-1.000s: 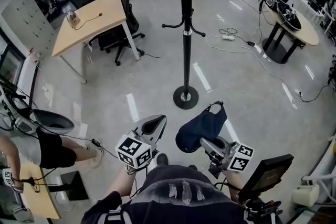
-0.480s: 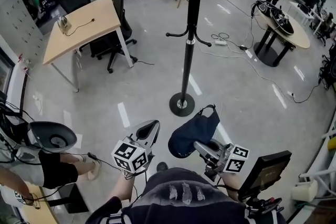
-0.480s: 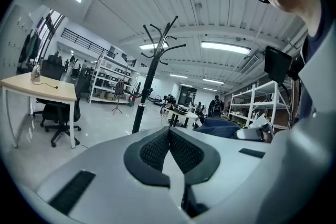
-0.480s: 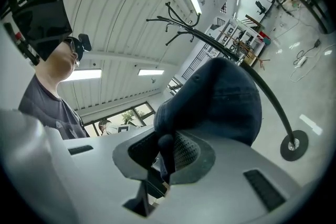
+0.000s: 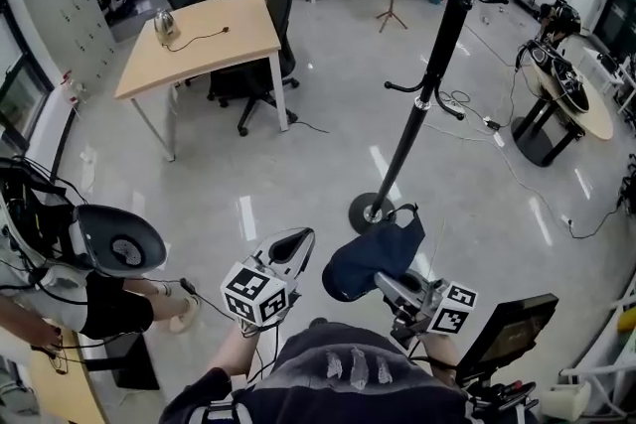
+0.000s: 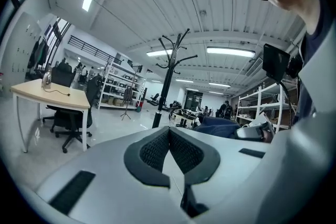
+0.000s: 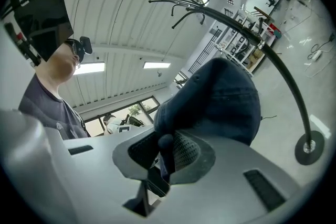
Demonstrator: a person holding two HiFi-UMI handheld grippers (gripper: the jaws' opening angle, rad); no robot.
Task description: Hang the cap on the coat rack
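Observation:
A dark blue cap (image 5: pixel 373 256) hangs from my right gripper (image 5: pixel 391 282), whose jaws are shut on its edge. In the right gripper view the cap (image 7: pixel 215 102) bulges above the pads, pinched in the gripper (image 7: pixel 165 152). The black coat rack (image 5: pixel 429 92) stands just beyond the cap, its round base (image 5: pixel 372 212) on the floor and its hooks high up. The rack (image 7: pixel 273 55) curves past behind the cap. My left gripper (image 5: pixel 289 244) is beside the cap on the left; its jaws (image 6: pixel 169 136) are shut with nothing between them. The left gripper view also shows the rack (image 6: pixel 167 81).
A wooden desk (image 5: pixel 204 30) with an office chair (image 5: pixel 260 79) stands at the back left. A round table (image 5: pixel 574 86) and floor cables (image 5: pixel 517 164) are at the right. A person's legs (image 5: pixel 119 303) are at the near left, a dark screen (image 5: pixel 505 333) at the near right.
The head view has tilted up and shifted: the rack's upper hooks now show and its pole leans right. Both grippers and the cap keep their place before the body, nearer the base.

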